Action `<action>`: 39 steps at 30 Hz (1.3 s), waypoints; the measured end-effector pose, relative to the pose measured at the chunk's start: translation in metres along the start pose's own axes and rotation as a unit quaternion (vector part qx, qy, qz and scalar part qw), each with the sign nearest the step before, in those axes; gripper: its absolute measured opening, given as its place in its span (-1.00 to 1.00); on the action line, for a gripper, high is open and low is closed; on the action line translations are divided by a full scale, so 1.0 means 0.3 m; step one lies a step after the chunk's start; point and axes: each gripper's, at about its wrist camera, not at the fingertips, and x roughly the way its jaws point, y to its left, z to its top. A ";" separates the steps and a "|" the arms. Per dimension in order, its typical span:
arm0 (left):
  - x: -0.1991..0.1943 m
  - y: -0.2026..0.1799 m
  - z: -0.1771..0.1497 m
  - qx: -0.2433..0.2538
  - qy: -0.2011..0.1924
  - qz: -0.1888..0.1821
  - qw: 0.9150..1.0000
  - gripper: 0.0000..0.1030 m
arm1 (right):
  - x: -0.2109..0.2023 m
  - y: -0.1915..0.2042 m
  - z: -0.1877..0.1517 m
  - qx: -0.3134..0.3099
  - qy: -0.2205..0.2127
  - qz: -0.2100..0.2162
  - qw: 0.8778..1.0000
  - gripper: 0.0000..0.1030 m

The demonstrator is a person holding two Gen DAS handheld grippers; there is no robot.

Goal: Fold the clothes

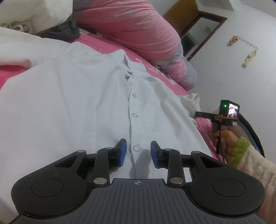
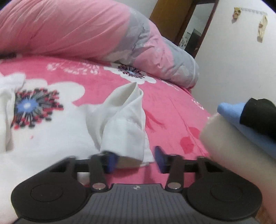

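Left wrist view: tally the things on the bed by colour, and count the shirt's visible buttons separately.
White: 2, the shirt and the bedding heaped at the top left.
Pink: 2, the quilt and the bedsheet.
Dark grey: 1, the garment.
Total: 5 things.
Shirt buttons: 4.
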 end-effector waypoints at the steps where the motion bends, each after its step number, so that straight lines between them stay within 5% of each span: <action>1: 0.000 0.000 0.000 0.000 0.000 0.000 1.000 -0.41 | -0.006 -0.017 0.006 0.009 0.001 0.005 1.000 -1.00; 13: 0.000 0.001 0.001 0.000 0.000 -0.001 1.000 -0.41 | -0.456 -0.290 0.164 0.083 -0.072 0.040 0.993 -1.00; 21: 0.002 0.007 0.002 -0.003 -0.001 -0.005 1.000 -0.41 | -0.778 -0.421 0.244 0.051 -0.164 -0.030 0.985 -1.00; 25: 0.003 0.007 0.000 -0.003 -0.002 -0.006 1.000 -0.41 | -0.870 -0.493 0.266 0.077 -0.183 -0.033 0.980 -1.00; 34: 0.005 0.009 0.000 -0.002 -0.003 -0.006 1.000 -0.41 | -1.085 -0.560 0.338 0.100 -0.237 -0.009 0.966 -1.00; 39: 0.001 0.008 0.002 -0.005 -0.003 -0.006 1.000 -0.41 | -1.162 -0.489 0.437 0.078 -0.272 0.022 0.959 -1.00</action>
